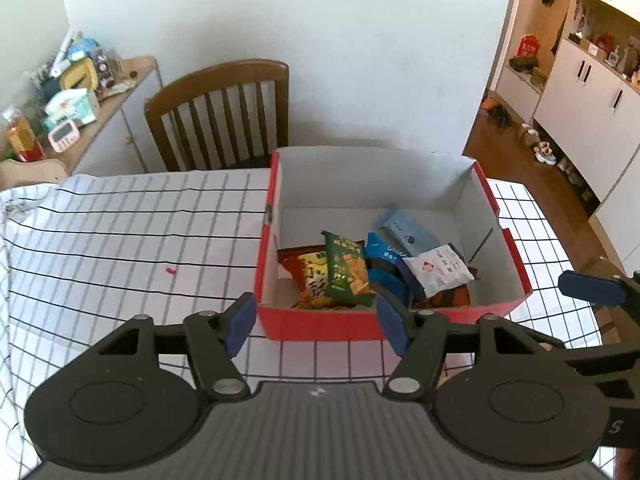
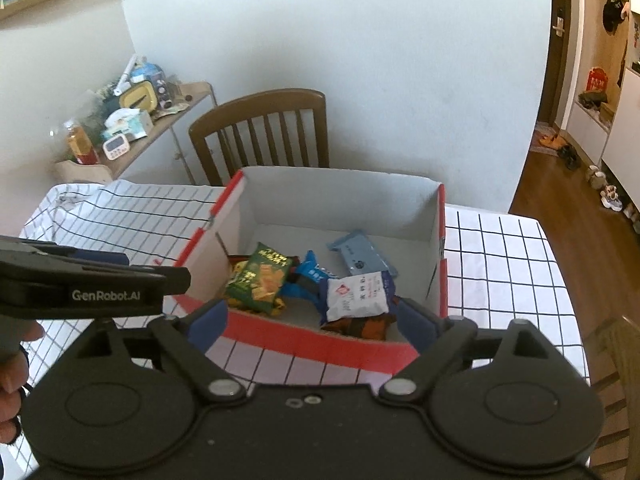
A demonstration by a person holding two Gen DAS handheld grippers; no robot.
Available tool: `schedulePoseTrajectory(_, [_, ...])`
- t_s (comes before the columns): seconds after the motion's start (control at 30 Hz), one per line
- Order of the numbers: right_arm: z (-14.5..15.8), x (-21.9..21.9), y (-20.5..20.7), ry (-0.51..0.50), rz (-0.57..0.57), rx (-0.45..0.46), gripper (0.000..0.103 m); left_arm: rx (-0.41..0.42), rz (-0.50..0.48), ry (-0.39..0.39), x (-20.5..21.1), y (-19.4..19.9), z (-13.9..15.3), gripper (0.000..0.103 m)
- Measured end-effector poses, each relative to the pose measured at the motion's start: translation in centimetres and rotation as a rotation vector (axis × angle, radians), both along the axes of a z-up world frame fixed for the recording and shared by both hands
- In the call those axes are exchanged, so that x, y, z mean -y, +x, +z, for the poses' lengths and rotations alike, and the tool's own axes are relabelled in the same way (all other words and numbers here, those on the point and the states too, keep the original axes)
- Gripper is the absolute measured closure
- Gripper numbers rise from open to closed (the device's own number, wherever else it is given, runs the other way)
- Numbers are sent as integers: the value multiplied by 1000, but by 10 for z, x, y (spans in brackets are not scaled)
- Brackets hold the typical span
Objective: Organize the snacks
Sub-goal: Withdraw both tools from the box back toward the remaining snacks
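Fingers (image 1: 240, 326) of the left gripper (image 1: 316, 326) stand apart with nothing between the blue pads, held above the near red wall of the box (image 1: 320, 322). Left wrist view: box sits on the checked tablecloth (image 1: 120, 240), white inside. Snacks all lie in its near half: green packet (image 1: 347, 270) on top of a yellow-orange packet (image 1: 310, 278), dark blue packet (image 1: 380, 254), white packet (image 1: 438, 270), light blue packet (image 1: 404, 228) farther back. Right gripper's blue-tipped finger pokes in at the right edge. Wooden chair (image 1: 224, 116) behind the table.

Right wrist view: right gripper (image 2: 312, 326) jaws spread wide, empty, over the box's near wall (image 2: 320, 346). Green packet (image 2: 260, 280), white packet (image 2: 356, 294), light blue packet (image 2: 362, 254) inside, an orange packet (image 2: 360, 326) under the white one. Left gripper (image 2: 92, 280) enters from the left, a person's hand (image 2: 12, 380) below it.
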State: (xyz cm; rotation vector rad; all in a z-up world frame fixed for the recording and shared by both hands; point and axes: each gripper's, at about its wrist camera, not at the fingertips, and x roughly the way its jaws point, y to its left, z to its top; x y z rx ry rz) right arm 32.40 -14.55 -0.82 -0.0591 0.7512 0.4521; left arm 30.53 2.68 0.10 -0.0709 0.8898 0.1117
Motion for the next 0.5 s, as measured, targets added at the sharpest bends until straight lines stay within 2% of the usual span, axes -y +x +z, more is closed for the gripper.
schedulePoseTrajectory(0.5, [8,7,-68,46,94,16,10,38,-34,-36,-4,-85,4,31])
